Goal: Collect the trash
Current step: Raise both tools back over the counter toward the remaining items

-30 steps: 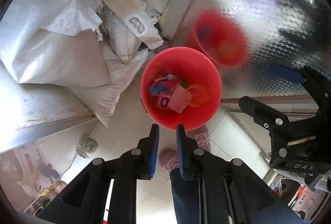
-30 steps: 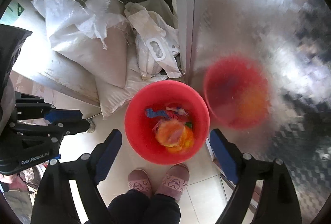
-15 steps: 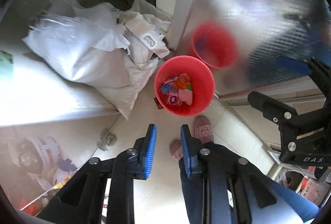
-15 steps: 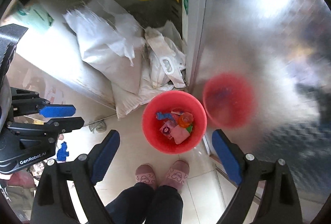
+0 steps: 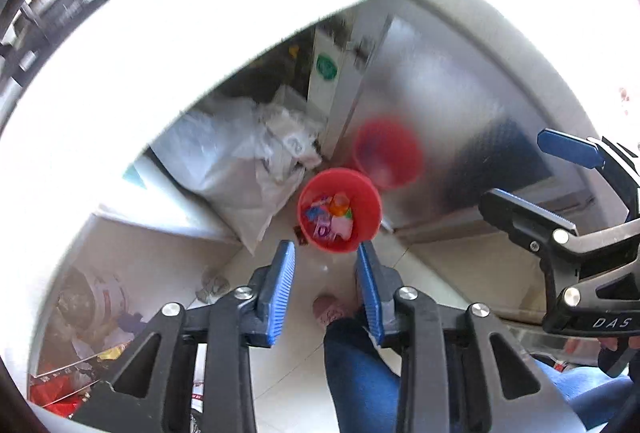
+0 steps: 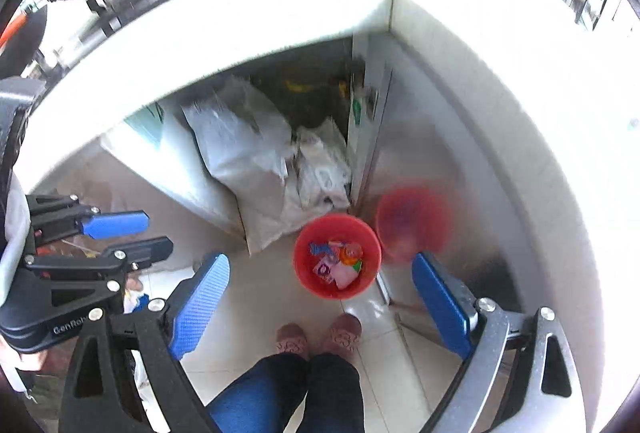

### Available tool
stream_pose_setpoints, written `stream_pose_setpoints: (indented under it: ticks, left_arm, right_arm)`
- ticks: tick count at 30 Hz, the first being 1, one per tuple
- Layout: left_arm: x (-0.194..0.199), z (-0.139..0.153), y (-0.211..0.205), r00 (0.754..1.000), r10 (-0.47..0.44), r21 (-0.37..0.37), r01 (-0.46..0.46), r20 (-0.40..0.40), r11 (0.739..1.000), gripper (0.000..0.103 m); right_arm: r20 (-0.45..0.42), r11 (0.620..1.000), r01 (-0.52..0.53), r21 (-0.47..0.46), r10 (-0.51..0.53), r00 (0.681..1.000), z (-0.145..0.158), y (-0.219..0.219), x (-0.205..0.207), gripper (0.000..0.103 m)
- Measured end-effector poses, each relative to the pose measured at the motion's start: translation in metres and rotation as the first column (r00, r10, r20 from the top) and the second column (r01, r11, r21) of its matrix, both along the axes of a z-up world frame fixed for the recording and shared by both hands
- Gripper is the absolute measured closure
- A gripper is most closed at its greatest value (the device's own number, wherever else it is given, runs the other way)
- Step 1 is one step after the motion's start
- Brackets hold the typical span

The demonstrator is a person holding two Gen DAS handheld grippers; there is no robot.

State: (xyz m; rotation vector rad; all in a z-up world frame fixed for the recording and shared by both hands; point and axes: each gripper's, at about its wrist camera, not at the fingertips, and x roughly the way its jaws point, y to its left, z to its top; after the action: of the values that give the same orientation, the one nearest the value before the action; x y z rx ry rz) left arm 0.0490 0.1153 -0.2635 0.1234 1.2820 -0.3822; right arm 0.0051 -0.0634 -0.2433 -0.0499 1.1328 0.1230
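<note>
Left gripper (image 5: 326, 257): black angular frame with triangular cut-outs, silver round screws at the pivots, blue ribbed pads (image 5: 280, 285) on both fingers. Its side, seen from the right wrist view, carries white lettering "GenRob…".

Right gripper (image 6: 320, 297): blue textured pads (image 6: 200, 305), black frame on one finger arm, silver-grey metal on the other, silver screws. From the left wrist view its body reads "DAS".

Person: dark blue jeans (image 6: 288, 393), pink patterned slippers (image 6: 344, 329).
</note>
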Motion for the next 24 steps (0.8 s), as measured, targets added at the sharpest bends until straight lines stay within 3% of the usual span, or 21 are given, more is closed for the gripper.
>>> stream_pose_setpoints:
  ticks: [3, 5, 9, 12, 18, 20, 24]
  left_arm:
    - [0.006, 0.030, 0.000, 0.998, 0.015, 0.002, -0.015, 0.058, 1.000, 0.070]
    - [0.014, 0.048, 0.000, 0.996, 0.022, -0.005, -0.021, 0.089, 1.000, 0.061]
    - [0.031, 0.076, -0.006, 0.990, 0.005, -0.027, -0.002, 0.140, 1.000, 0.059]
    - [0.046, 0.097, -0.015, 0.984, -0.016, -0.033, 0.022, 0.176, 0.999, 0.049]
    - [0.077, 0.121, -0.043, 0.970, -0.076, -0.047, 0.090, 0.232, 0.995, 0.040]
    - [0.094, 0.127, -0.055, 0.966, -0.096, -0.043, 0.109, 0.239, 0.993, 0.029]
    - [0.123, 0.135, -0.085, 0.956, -0.140, -0.016, 0.149, 0.259, 0.989, 0.027]
  right_arm:
    - [0.041, 0.999, 0.001, -0.046, 0.001, 0.999, 0.025, 0.000, 0.006, 0.005]
    - [0.051, 0.999, 0.004, -0.055, -0.001, 0.999, 0.037, -0.003, 0.011, 0.004]
    - [0.108, 0.997, 0.015, -0.074, -0.007, 0.994, 0.064, -0.010, 0.016, 0.002]
    - [0.139, 0.996, 0.036, -0.078, -0.025, 0.990, 0.079, -0.020, 0.025, 0.002]
    - [0.204, 0.990, 0.086, -0.108, -0.063, 0.977, 0.109, -0.040, 0.046, 0.001]
    - [0.212, 0.988, 0.102, -0.119, -0.075, 0.974, 0.116, -0.051, 0.054, 0.001]
    - [0.195, 0.984, 0.128, -0.123, -0.102, 0.975, 0.124, -0.075, 0.079, 0.001]
